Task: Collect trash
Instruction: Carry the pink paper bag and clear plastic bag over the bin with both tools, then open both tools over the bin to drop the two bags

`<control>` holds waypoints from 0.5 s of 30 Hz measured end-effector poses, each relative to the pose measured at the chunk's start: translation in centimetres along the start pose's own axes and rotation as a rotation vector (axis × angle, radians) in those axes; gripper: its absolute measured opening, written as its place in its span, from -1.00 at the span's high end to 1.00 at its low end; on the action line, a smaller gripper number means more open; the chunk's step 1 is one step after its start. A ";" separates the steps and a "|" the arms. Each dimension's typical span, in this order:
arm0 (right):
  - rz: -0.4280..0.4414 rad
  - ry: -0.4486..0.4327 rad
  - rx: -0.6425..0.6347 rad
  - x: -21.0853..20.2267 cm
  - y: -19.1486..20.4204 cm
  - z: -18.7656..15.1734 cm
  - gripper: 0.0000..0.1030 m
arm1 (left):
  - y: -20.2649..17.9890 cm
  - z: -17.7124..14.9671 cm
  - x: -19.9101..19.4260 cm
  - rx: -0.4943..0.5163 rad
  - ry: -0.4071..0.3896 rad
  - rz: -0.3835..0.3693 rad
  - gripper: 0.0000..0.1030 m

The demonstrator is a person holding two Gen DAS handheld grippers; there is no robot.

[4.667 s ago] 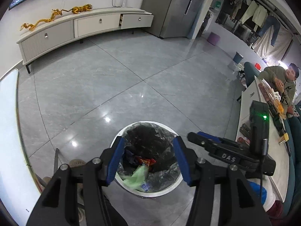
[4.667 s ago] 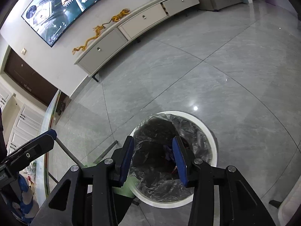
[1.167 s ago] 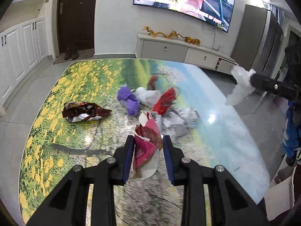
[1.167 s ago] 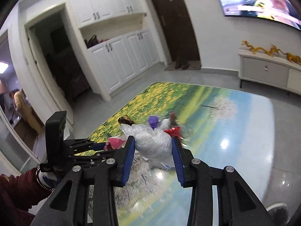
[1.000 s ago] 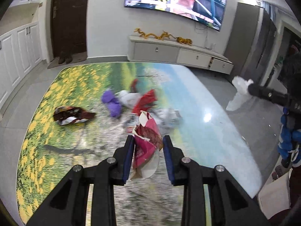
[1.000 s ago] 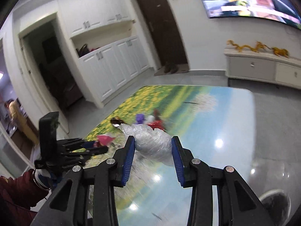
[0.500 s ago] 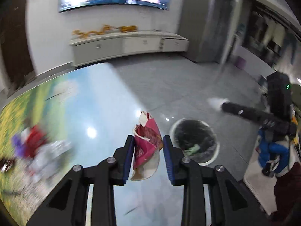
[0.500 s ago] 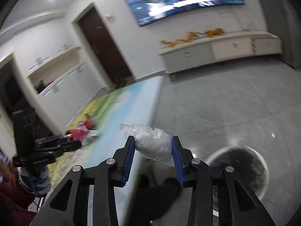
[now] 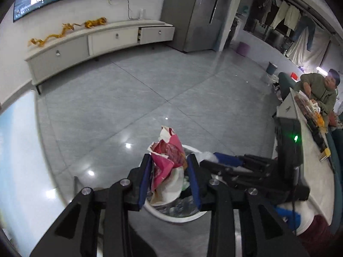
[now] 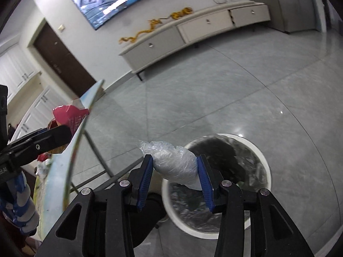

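Note:
A crumpled pink and red wrapper (image 9: 166, 158) sits between the blue pads of my left gripper (image 9: 169, 160), whose jaws are opening, right above the white trash bin (image 9: 184, 218) lined with a black bag. In the right wrist view, my right gripper (image 10: 174, 165) holds a scrunched clear plastic bag (image 10: 173, 162); its jaws are opening too, at the left rim of the bin (image 10: 264, 162). Both pieces still touch their pads. The right gripper (image 9: 216, 158) reaches in beside the left one. The left gripper (image 10: 62, 133) and its wrapper (image 10: 70, 115) show at far left.
The glossy printed table (image 10: 77, 137) edge stands left of the bin, with its metal legs (image 10: 100, 156) close by. A long white TV cabinet (image 9: 96, 40) and grey fridge (image 9: 193, 15) line the far wall. A seated person (image 9: 319, 87) is at another table (image 9: 300, 128) on the right.
Both grippers swung away from the littered table and down over the floor bin, carrying the wrapper and the plastic bag. The pads of each now stand slightly wider apart.

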State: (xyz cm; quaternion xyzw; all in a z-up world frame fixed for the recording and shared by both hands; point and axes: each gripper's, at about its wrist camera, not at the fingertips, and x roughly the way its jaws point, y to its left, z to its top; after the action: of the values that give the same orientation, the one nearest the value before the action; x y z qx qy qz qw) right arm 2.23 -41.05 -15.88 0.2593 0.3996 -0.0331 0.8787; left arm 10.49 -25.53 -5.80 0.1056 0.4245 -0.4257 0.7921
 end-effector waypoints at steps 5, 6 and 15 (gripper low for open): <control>-0.050 -0.009 0.034 -0.1 -1.5 -0.3 -0.11 | -1.0 1.5 1.9 -0.020 0.009 -0.043 -0.09; -0.054 -0.012 0.039 -0.3 -1.6 -0.5 -0.11 | -1.1 1.6 2.1 -0.021 0.010 -0.051 -0.09; -0.087 -0.054 0.038 -2.9 -1.5 -0.6 -0.13 | -1.0 1.5 -0.3 -0.018 -0.037 -0.017 -0.09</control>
State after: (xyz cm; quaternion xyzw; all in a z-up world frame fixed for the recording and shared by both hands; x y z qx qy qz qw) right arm -0.57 -42.52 -14.73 0.2571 0.3858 -0.0860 0.8819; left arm 10.55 -26.79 -4.48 0.0871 0.4142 -0.4305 0.7972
